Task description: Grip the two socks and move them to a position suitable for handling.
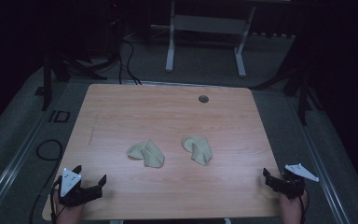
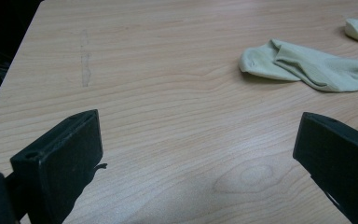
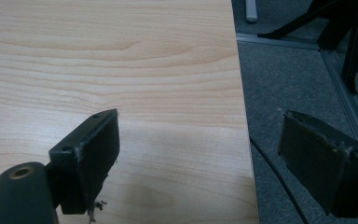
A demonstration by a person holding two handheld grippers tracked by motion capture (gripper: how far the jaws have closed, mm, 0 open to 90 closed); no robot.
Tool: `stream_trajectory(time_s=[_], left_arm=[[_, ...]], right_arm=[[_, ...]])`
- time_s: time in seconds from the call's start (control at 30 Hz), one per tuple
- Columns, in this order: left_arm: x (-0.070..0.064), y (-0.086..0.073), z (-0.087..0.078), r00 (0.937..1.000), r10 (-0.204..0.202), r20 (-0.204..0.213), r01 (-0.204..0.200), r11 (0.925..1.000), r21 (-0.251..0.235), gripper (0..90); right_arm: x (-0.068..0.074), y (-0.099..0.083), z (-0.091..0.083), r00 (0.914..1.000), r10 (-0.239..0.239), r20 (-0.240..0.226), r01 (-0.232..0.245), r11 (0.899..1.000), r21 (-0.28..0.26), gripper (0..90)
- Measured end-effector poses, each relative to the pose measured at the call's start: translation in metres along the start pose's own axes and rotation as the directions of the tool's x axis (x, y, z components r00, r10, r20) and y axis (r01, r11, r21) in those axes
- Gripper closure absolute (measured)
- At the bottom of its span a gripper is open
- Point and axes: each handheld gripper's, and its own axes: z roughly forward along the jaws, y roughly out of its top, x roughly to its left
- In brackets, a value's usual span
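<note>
Pale cream-green knit, that's what both socks look like, soft and floppy with a ribbed cuff, lying crumpled in the middle of the light wood-grain counter [image 1: 121,116]. In the high view the left sock [image 1: 146,153] and the right sock [image 1: 198,149] sit near each other but apart, each folded over itself at the heel so the shape is lumpy rather than flat. The left claw [image 1: 92,183] is at the lower left corner of the frame, jaws spread wide and holding nothing; the left gripper view shows the left sock [image 2: 307,65] at upper right, well ahead of the jaws. The right claw [image 1: 269,178] hangs at the lower right edge, also spread and empty, half over the counter rim and half over grey carpet [image 3: 298,84]. My take: the step is the reach, one claw per sock. I'd come in low and pinch a raised fold or the cuff, not the flat toe, since thin knit on a smooth laminate top will just slide or bunch if you press straight down.
</note>
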Motion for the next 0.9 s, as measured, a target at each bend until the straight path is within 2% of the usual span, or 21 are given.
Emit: stream_trajectory(time_s=[0.1, 0.2, 0.27, 0.3, 0.33, 0.57, 0.6, 0.67, 0.73, 0.77, 0.83, 0.9], left_arm=[[-0.001, 0.000, 0.000, 0.9999, 0.011, -0.006, -0.011, 0.9999, -0.002, 1.2], [-0.003, 0.000, 0.000, 0.9996, 0.026, -0.006, -0.026, 0.9997, -0.001, 1.1], [-0.003, 0.000, 0.000, 0.9995, 0.030, -0.009, -0.030, 0.9995, -0.003, 1.2], [-0.004, 0.000, 0.000, 0.9994, 0.032, -0.012, -0.032, 0.9995, -0.004, 1.1], [-0.004, 0.000, 0.001, 0.9991, 0.034, -0.025, -0.034, 0.9994, -0.002, 1.2], [-0.004, 0.000, 0.001, 0.9994, 0.026, -0.023, -0.026, 0.9996, 0.011, 1.2], [-0.003, 0.000, 0.001, 0.9999, 0.009, -0.015, -0.009, 0.9999, 0.006, 1.2], [-0.003, 0.000, 0.001, 0.9999, 0.004, -0.014, -0.004, 1.0000, 0.001, 1.2], [-0.004, 0.001, 0.002, 0.9998, 0.012, -0.017, -0.012, 0.9999, 0.001, 1.2], [-0.006, 0.002, 0.002, 0.9999, 0.013, -0.009, -0.013, 0.9999, -0.009, 1.2], [-0.007, 0.004, 0.002, 0.9999, -0.010, 0.010, 0.010, 0.9999, -0.008, 1.2], [-0.008, 0.005, 0.002, 0.9997, -0.017, 0.017, 0.017, 0.9999, -0.002, 1.8]], right_arm=[[0.001, 0.002, 0.000, 0.9997, 0.006, -0.022, -0.006, 1.000, 0.015, 13.2], [0.002, 0.004, 0.002, 0.9997, -0.010, -0.022, 0.010, 0.999, 0.043, 13.2], [0.002, 0.004, 0.002, 0.9996, -0.010, -0.025, 0.011, 0.999, 0.043, 13.1], [0.002, 0.005, 0.002, 0.9993, -0.007, -0.037, 0.009, 0.999, 0.053, 13.1], [0.002, 0.006, 0.001, 0.9991, 0.000, -0.043, 0.002, 0.999, 0.047, 13.1], [0.011, 0.016, -0.001, 0.9950, 0.003, -0.099, 0.000, 0.999, 0.032, 13.0], [0.017, 0.023, 0.000, 0.9912, 0.008, -0.132, -0.005, 1.000, 0.023, 12.9], [0.024, 0.031, 0.001, 0.9870, 0.007, -0.161, -0.003, 1.000, 0.026, 12.8], [0.028, 0.035, 0.002, 0.9844, 0.005, -0.176, -0.002, 1.000, 0.020, 12.8], [0.038, 0.044, 0.006, 0.9821, 0.008, -0.188, -0.003, 1.000, 0.027, 12.7], [0.050, 0.052, 0.011, 0.9811, -0.014, -0.193, 0.023, 0.999, 0.044, 12.6], [0.062, 0.059, 0.017, 0.9694, -0.030, -0.244, 0.044, 0.998, 0.055, 12.4]])
